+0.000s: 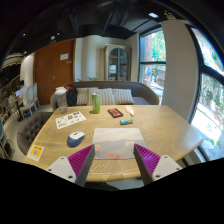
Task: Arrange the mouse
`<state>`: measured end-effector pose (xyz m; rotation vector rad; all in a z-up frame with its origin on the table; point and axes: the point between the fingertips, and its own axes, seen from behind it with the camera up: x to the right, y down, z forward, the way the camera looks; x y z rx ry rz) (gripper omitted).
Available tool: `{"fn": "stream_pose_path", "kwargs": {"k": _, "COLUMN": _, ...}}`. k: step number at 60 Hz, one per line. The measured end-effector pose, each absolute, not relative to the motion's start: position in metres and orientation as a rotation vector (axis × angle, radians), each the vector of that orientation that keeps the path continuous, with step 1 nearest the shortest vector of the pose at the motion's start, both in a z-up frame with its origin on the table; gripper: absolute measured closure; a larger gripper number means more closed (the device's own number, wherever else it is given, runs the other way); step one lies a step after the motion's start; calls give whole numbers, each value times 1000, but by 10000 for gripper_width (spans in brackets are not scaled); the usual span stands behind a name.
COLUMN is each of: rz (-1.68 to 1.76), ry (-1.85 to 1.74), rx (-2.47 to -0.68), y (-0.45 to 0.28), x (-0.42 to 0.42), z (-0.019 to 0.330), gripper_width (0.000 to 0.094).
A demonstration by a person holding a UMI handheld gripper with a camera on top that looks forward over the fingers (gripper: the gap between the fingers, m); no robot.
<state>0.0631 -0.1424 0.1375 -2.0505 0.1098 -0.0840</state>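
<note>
A grey and blue computer mouse [76, 138] lies on the wooden table [150, 125], ahead and to the left of my left finger. A pale mouse mat [115, 148] lies on the table just ahead, between and beyond my fingers. My gripper [113, 160] is open and empty above the table's near edge, its purple pads [81, 160] spread wide apart. The mouse lies off the mat, to its left.
A green bottle [96, 102] stands at the far side. A white printed sheet [70, 119], a dark booklet [115, 113], a small teal thing [126, 122] and a yellow card [36, 152] lie on the table. A grey sofa [110, 95] and windows are beyond.
</note>
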Motion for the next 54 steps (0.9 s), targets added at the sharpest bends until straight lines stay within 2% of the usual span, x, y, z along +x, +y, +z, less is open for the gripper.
{"fn": "stream_pose_path", "kwargs": {"k": 19, "rz": -97, "ry": 80, "rx": -2076, "y": -139, "x": 55, "z": 124, "gripper_width": 134}}
{"fn": "stream_pose_path", "kwargs": {"k": 42, "rz": 164, "ry": -115, "rx": -2165, "y": -60, "x": -78, "z": 25, "gripper_width": 134}}
{"fn": "stream_pose_path", "kwargs": {"k": 54, "rz": 206, "ry": -159, "rx": -2225, "y": -18, "x": -116, "z": -7, "gripper_width": 133}}
